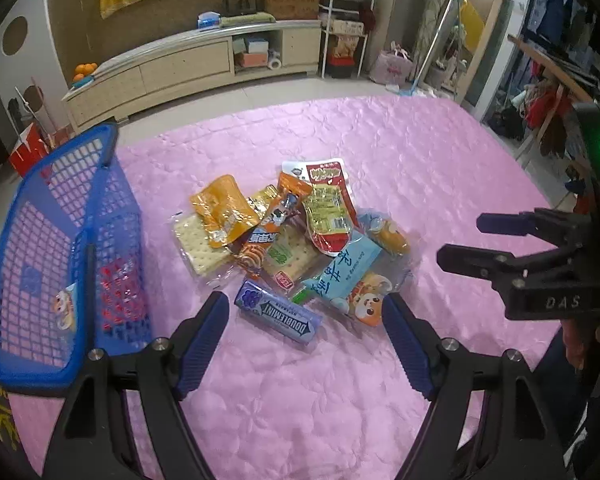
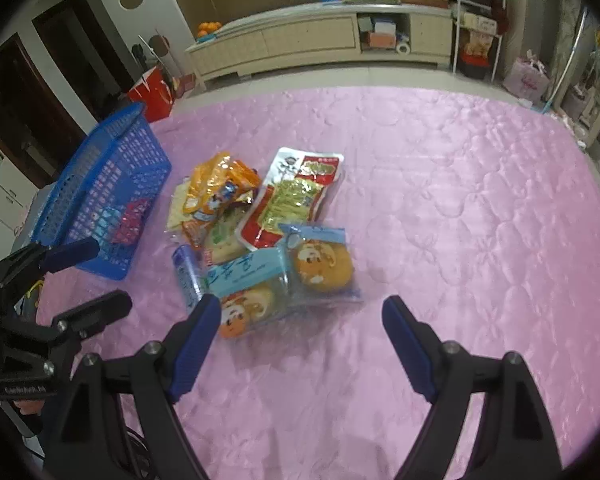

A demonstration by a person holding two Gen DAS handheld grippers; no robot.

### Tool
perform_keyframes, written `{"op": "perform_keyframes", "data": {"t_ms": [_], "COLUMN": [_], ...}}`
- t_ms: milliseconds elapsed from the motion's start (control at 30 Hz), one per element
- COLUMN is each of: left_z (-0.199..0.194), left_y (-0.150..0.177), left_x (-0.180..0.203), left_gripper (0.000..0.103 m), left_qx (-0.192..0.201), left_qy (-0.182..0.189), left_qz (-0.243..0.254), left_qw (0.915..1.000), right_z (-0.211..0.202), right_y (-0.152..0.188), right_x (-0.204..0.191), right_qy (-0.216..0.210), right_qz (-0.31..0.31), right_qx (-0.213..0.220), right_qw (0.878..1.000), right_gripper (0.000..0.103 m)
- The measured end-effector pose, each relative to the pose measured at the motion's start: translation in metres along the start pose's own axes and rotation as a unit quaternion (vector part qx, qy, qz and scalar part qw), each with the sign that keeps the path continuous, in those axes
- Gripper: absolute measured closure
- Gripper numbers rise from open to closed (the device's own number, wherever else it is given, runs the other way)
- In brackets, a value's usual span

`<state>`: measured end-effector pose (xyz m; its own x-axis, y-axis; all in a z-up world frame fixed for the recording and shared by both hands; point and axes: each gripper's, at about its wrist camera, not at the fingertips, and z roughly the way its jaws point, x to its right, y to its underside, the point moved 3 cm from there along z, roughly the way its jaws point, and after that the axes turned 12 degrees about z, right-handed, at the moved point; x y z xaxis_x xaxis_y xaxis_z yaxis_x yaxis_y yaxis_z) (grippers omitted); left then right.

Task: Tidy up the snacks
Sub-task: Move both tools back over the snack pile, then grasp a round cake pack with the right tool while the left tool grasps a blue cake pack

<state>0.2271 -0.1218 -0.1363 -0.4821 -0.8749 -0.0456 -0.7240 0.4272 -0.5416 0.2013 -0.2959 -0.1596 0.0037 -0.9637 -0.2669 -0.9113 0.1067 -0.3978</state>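
A pile of snack packets (image 1: pixel 296 236) lies on the pink quilted cloth (image 1: pixel 420 168); it also shows in the right wrist view (image 2: pixel 268 224). A blue Doublemint pack (image 1: pixel 278 316) lies nearest my left gripper (image 1: pixel 304 336), which is open and empty just before it. A blue mesh basket (image 1: pixel 60 248) stands left of the pile, holding a red packet (image 1: pixel 118 284); the basket shows in the right wrist view too (image 2: pixel 104 196). My right gripper (image 2: pixel 300 332) is open and empty, just short of a bun packet with a cartoon face (image 2: pixel 320 268).
The right gripper (image 1: pixel 496 240) shows at the right of the left wrist view, the left gripper (image 2: pixel 88 276) at the left of the right wrist view. A long low cabinet (image 1: pixel 188 64) stands beyond the cloth's far edge, with a red box (image 2: pixel 152 92) on the floor.
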Motion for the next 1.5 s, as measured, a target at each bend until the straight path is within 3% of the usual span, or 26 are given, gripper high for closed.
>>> {"op": "perform_keyframes", "data": {"t_ms": [433, 667, 733, 800, 833, 1000, 1267, 1500], "left_z": [0.064, 0.081, 0.082, 0.082, 0.082, 0.075, 0.061, 0.045], "left_y": [-0.013, -0.013, -0.011, -0.01, -0.009, -0.004, -0.004, -0.016], "left_x": [0.003, 0.005, 0.006, 0.007, 0.006, 0.006, 0.02, 0.04], "left_gripper": [0.026, 0.026, 0.026, 0.026, 0.026, 0.026, 0.026, 0.026], "left_qx": [-0.04, -0.053, -0.054, -0.056, -0.056, -0.052, -0.043, -0.023], "left_qy": [0.029, 0.038, 0.039, 0.041, 0.042, 0.041, 0.047, 0.074], "left_qz": [0.017, 0.025, 0.026, 0.026, 0.026, 0.032, 0.07, 0.096], "left_qw": [0.9986, 0.9976, 0.9974, 0.9973, 0.9972, 0.9973, 0.9955, 0.9924], "right_z": [0.061, 0.09, 0.09, 0.089, 0.089, 0.081, 0.035, 0.031], "right_y": [-0.03, -0.031, -0.033, -0.031, -0.03, -0.026, -0.019, -0.006], "right_x": [0.023, 0.037, 0.041, 0.038, 0.037, 0.037, 0.038, 0.053], "right_qy": [-0.005, -0.046, -0.059, -0.064, -0.06, -0.043, -0.001, 0.021], "right_qz": [-0.013, 0.021, 0.028, 0.015, 0.008, 0.0, -0.014, 0.026], "right_qx": [-0.054, -0.096, -0.095, -0.094, -0.092, -0.08, -0.017, -0.03], "right_qw": [0.998, 0.994, 0.993, 0.993, 0.994, 0.996, 1.0, 0.999], "right_gripper": [0.017, 0.017, 0.021, 0.041, 0.044, 0.045, 0.045, 0.045]}}
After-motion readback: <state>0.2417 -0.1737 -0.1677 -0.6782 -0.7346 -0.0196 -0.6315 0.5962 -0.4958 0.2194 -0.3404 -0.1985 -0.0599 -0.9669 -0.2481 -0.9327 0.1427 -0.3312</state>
